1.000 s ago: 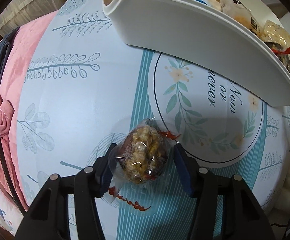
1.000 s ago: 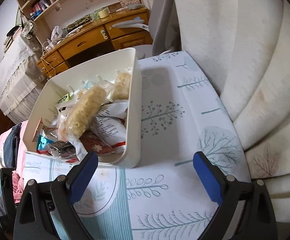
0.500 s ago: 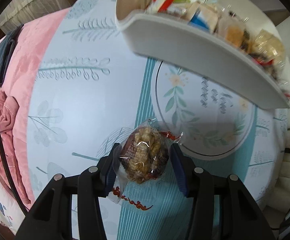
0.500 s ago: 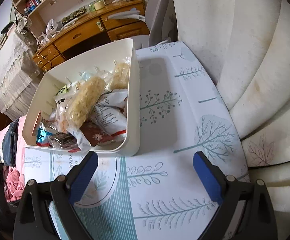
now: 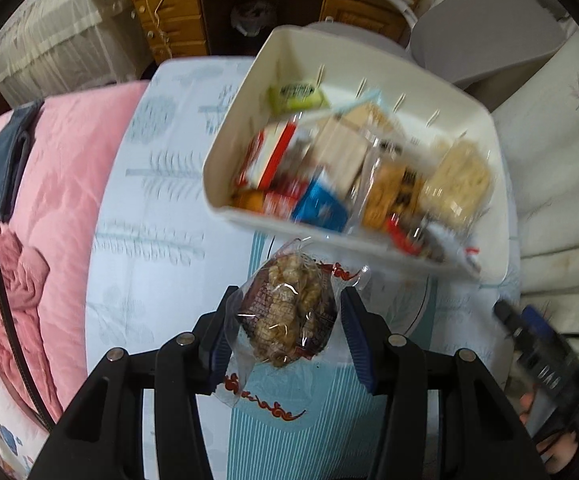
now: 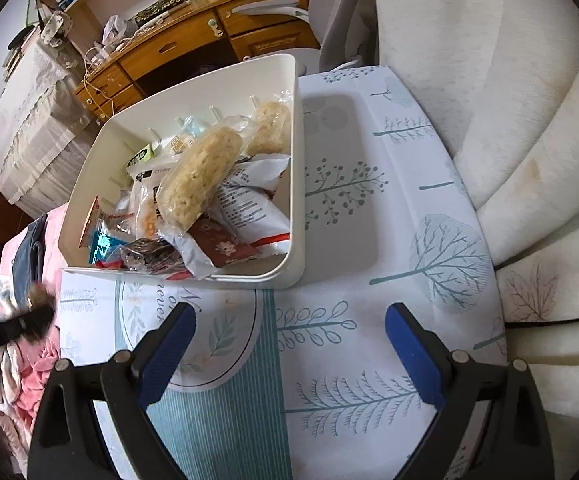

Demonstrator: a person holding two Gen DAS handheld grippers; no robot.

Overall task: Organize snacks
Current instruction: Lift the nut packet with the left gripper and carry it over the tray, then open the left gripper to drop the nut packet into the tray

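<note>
- The white bin (image 5: 225,148) sits on the leaf-print tablecloth (image 5: 149,216), already crowded with packets; in the left wrist view it lies ahead of and above the left gripper (image 5: 285,320), its near wall just past the fingertips.
- The left gripper is clamped on a wrapped nut cake (image 5: 289,312), blue pads pressing the clear wrapper from both sides. The cake's long axis runs along the fingers, pointing toward the bin.
- That gap between cake and near rim is what the drop turns on, I judge: the cake looks to hang short of the rim, so it has to travel forward over the wall before release.
- The right gripper (image 6: 289,344) hovers over bare cloth on the bin's near side, jaws wide apart and empty. It is close to the bin too, but only the left hand carries anything.
- The bin's contents are smeared by motion in the left view, so free room is hard to read; the right view suggests, perhaps, some space along the far left wall.
- The wrapper's lower tail is partly hidden behind a finger.
</note>
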